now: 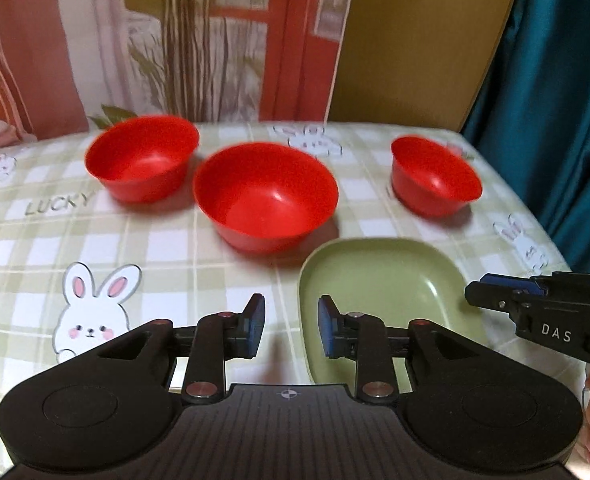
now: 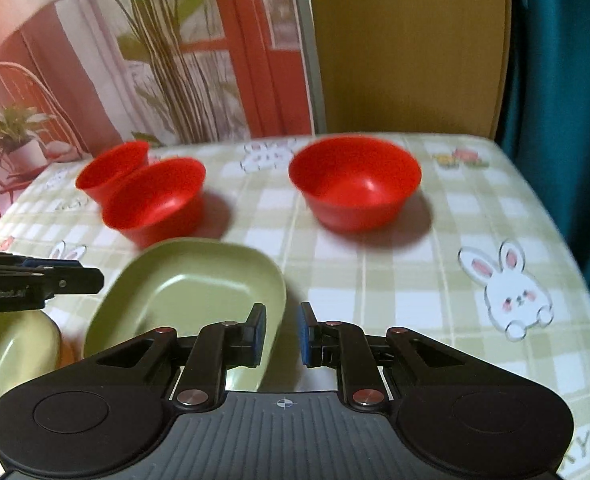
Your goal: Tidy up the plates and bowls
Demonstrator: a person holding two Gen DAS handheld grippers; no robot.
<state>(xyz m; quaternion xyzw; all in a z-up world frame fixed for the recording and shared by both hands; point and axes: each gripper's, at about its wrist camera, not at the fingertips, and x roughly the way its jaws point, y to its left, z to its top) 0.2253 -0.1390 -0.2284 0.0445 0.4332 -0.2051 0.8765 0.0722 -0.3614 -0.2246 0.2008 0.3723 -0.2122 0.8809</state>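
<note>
Green plate [image 1: 379, 280] near table edge [image 1: 551, 236], clear of red bowls [image 1: 265, 196].

left gripper [image 1: 291, 326] fingers apart, right gripper [image 2: 281, 334] fingers narrowly parted

Three round red plastic bowls stand across the far half of the checked tablecloth [image 1: 163, 256]: the largest [image 1: 265, 196] centre, a second [image 1: 143, 158] just beside it at left, the smallest [image 1: 435, 176] well apart at right. Open cloth lies between. The green rounded-rectangular plate [image 1: 379, 280] occupies the near ground; its left side is clear.
</note>
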